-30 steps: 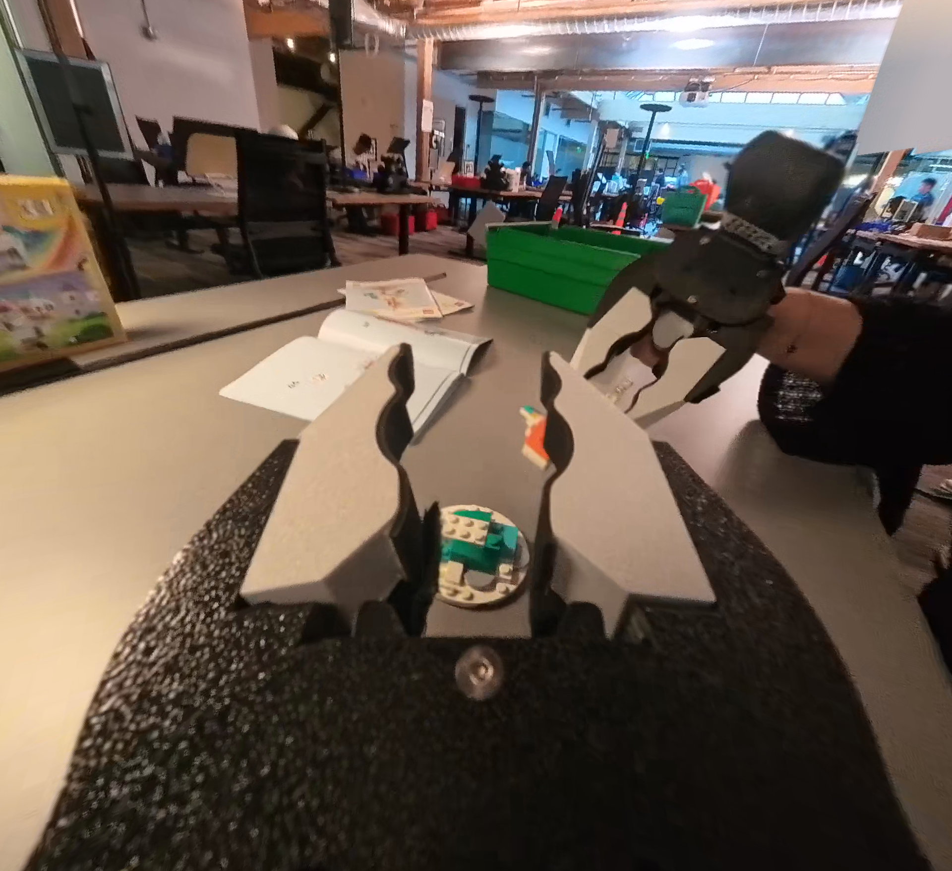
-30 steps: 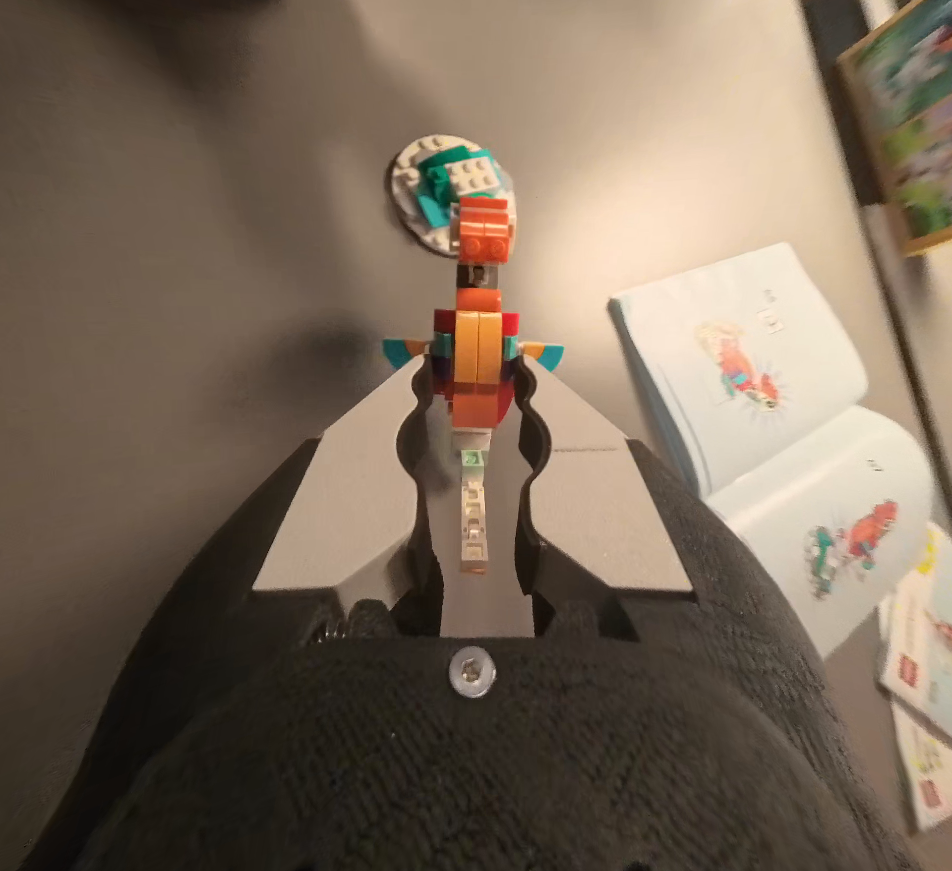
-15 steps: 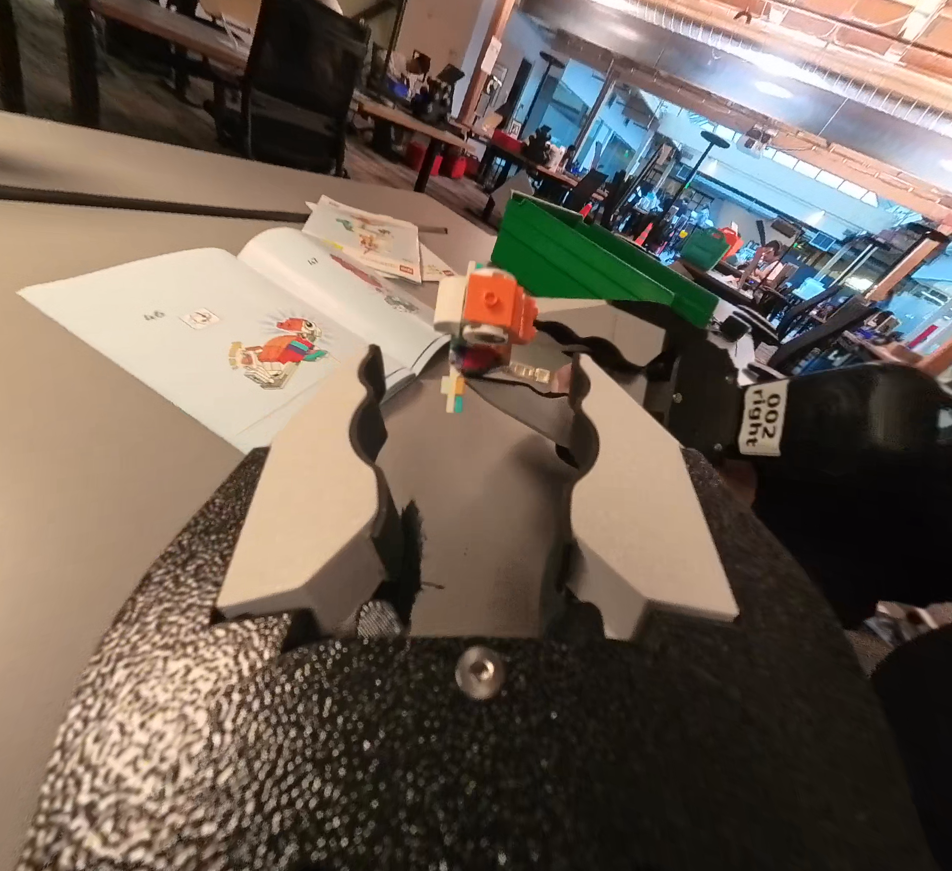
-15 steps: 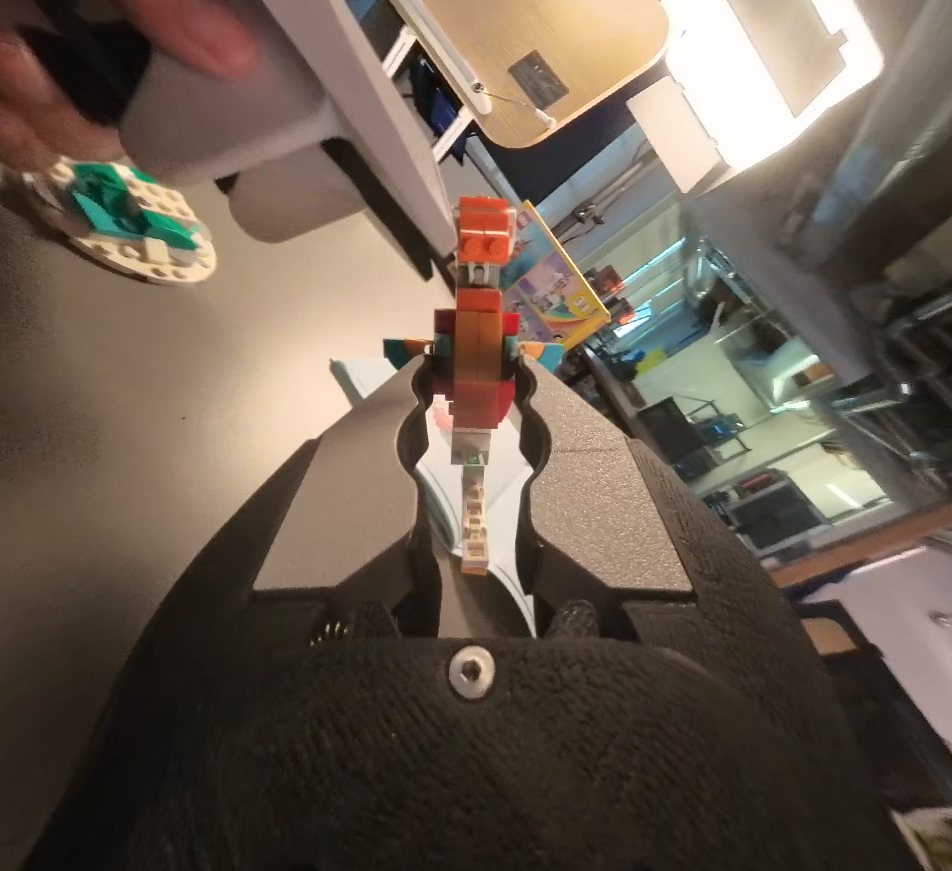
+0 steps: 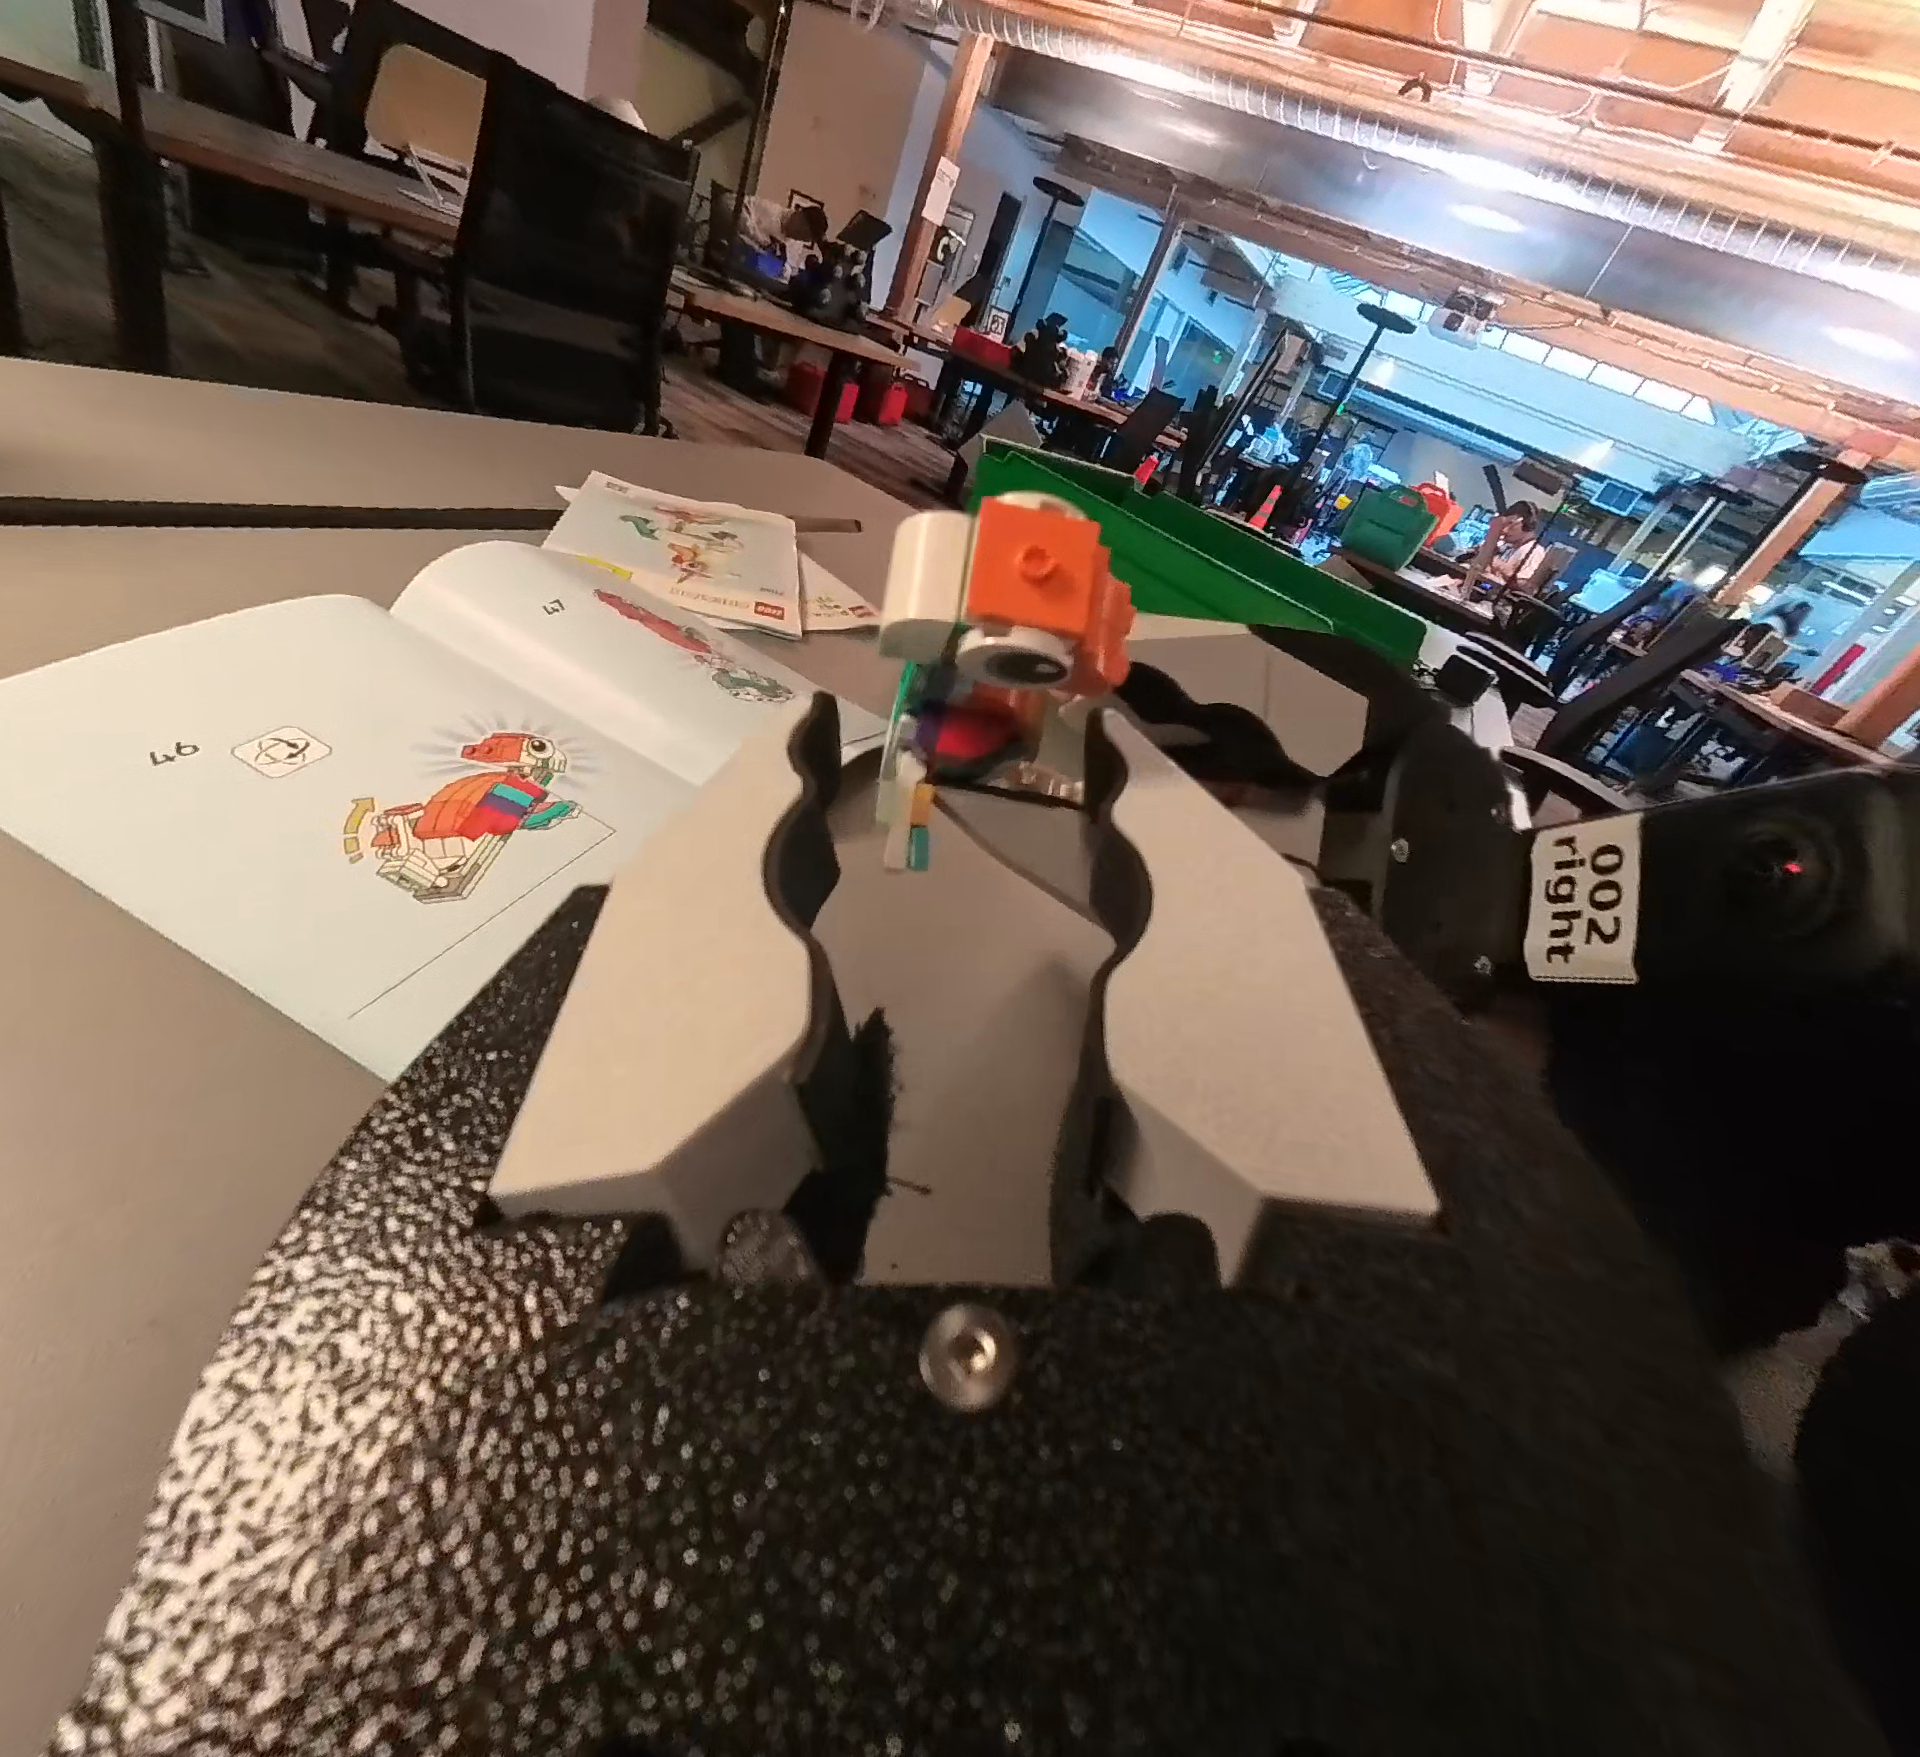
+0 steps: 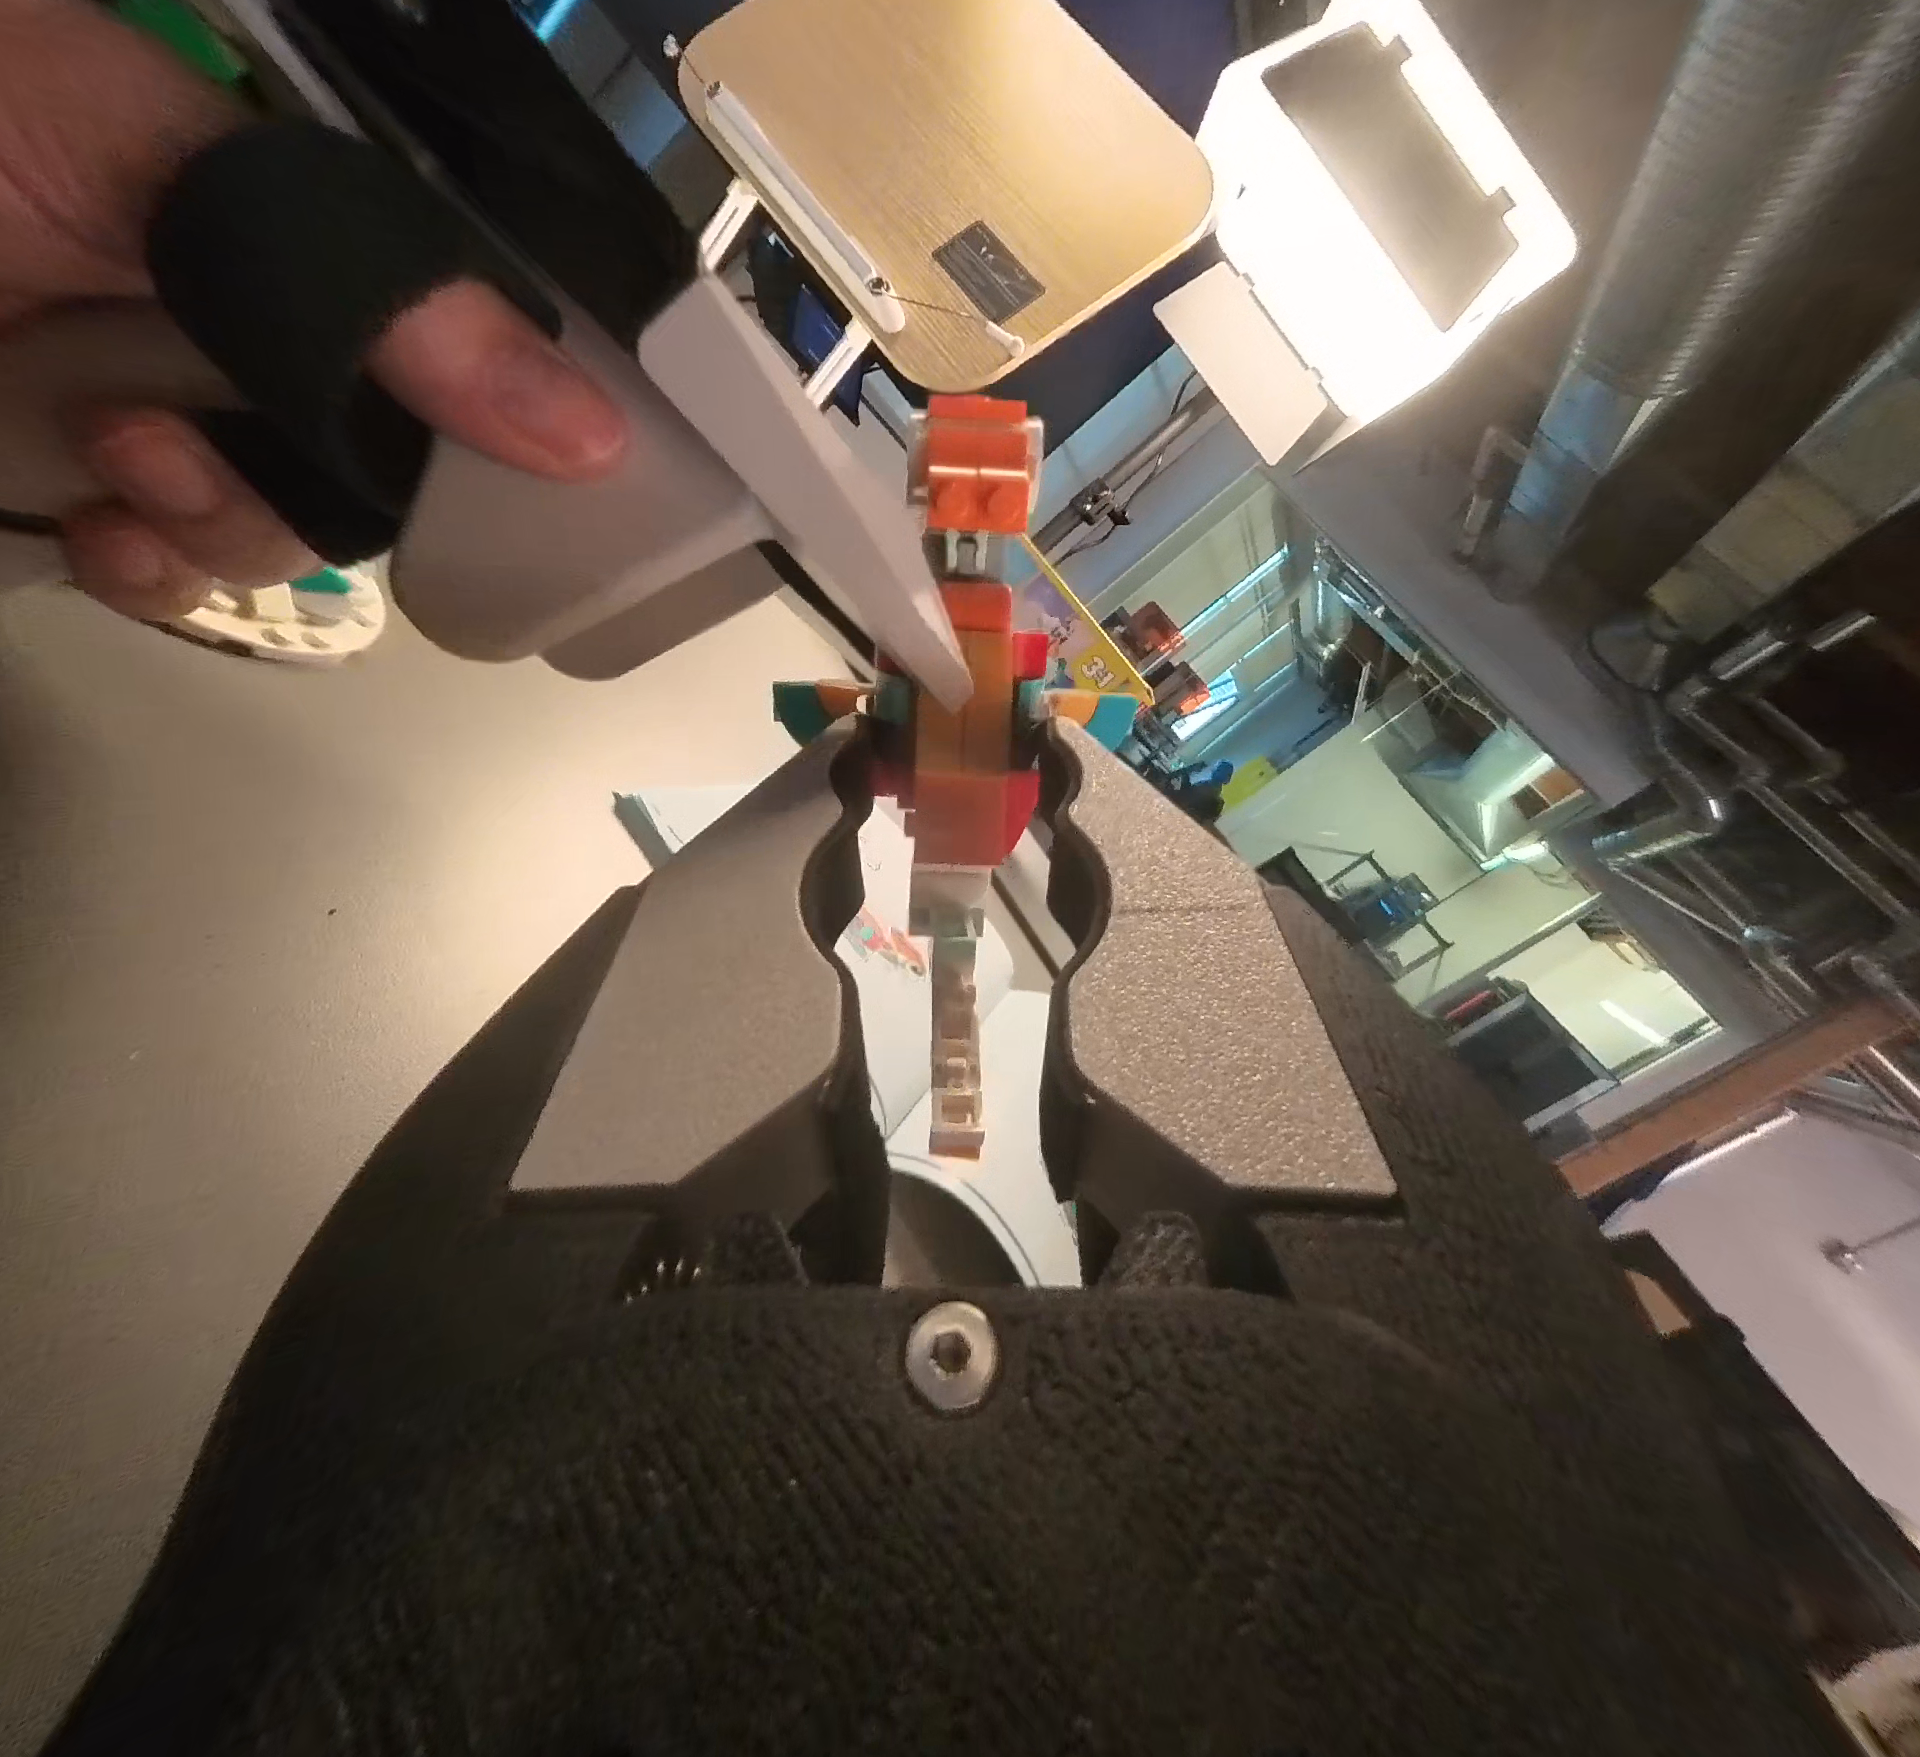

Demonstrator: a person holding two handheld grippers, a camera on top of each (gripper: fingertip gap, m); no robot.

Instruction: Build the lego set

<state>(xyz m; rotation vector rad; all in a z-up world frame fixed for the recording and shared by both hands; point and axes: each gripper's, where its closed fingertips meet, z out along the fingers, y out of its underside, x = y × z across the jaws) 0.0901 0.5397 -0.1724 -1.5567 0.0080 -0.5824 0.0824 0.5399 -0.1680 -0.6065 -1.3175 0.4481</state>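
Item: orange lego bird (image 6: 961,741), clamped by its body between the fingers of my right gripper (image 6: 956,762), held up above the grey table (image 6: 208,876). My left gripper (image 5: 961,751) stands spread, its fingers apart either side of the bird's head. The open instruction booklet (image 5: 312,772) lies on the table to the left, with the round white lego base (image 6: 281,616) well apart from the bird.

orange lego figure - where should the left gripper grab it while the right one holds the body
Probably the blocky orange head of the lego figure: it stands clear above the right gripper, clamped on the body. Bring the open left gripper up so its fingers close on the head's flat sides.
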